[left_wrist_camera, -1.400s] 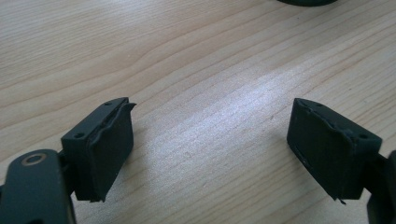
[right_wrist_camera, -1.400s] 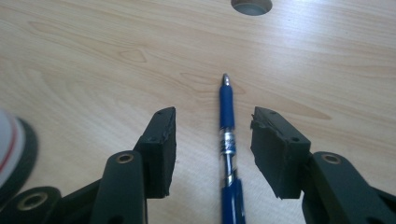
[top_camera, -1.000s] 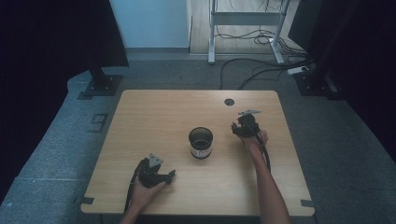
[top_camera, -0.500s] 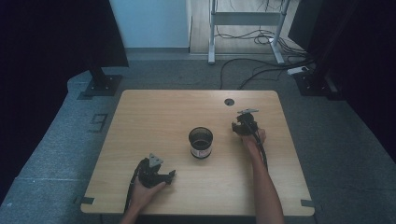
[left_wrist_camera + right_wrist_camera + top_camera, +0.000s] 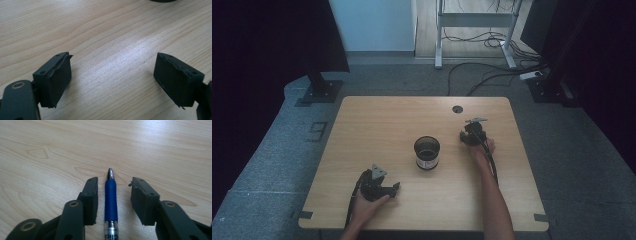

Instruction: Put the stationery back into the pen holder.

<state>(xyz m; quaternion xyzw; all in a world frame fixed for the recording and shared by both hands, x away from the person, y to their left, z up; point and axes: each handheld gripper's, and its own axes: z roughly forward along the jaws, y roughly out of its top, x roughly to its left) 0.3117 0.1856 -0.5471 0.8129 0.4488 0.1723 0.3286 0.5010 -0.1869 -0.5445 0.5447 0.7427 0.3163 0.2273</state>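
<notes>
A pen (image 5: pixel 110 202) with a blue grip and a silver tip lies flat on the wooden table (image 5: pixel 377 125). My right gripper (image 5: pixel 113 192) is open and straddles the pen; both jaws stand a little apart from its sides. From above, the right gripper (image 5: pixel 473 133) sits at the table's right, past the cup. A dark cup (image 5: pixel 427 152) with a white label stands upright in the table's middle. My left gripper (image 5: pixel 112 75) is open over bare wood, and in the high view the left gripper (image 5: pixel 377 185) rests near the front left edge.
A round cable hole (image 5: pixel 457 109) is cut in the table near its far edge. Dark curtains, stand bases and loose cables lie on the grey floor beyond the table. Bare wood surrounds the cup on all sides.
</notes>
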